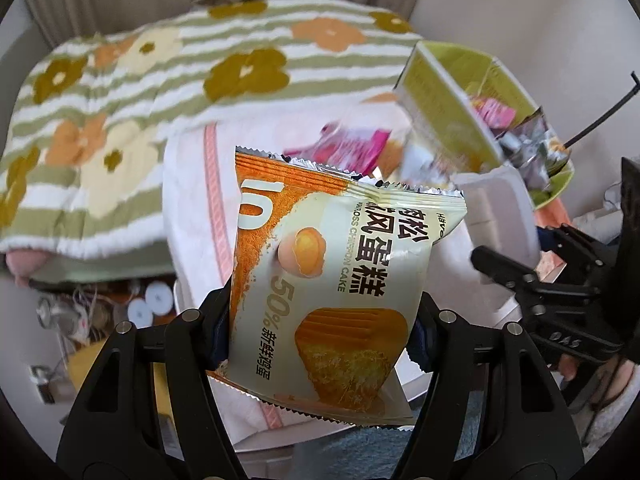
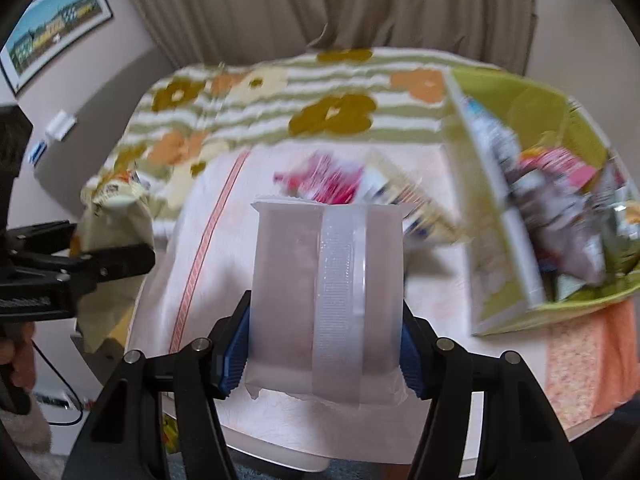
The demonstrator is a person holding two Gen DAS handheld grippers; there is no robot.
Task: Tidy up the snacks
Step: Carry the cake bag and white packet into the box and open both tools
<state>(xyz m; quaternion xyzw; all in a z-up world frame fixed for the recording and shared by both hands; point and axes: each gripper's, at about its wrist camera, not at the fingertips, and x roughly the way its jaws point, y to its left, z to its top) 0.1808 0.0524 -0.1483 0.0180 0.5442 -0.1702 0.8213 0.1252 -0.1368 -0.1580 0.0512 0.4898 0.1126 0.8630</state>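
My left gripper is shut on an orange-and-cream chiffon cake packet, lifted above the white cloth-covered table. In the right wrist view that same left gripper shows at the left edge with the cake packet in it. The blue pads of my right gripper press on both sides of a white translucent snack packet, also raised off the table. A green box at the right holds several snack packets. Pink packets lie blurred on the table behind.
A bed with a green-striped flower blanket lies behind the table, with beige curtains beyond it. An orange patterned cloth lies under the green box. A framed picture hangs on the left wall. Clutter sits on the floor at left.
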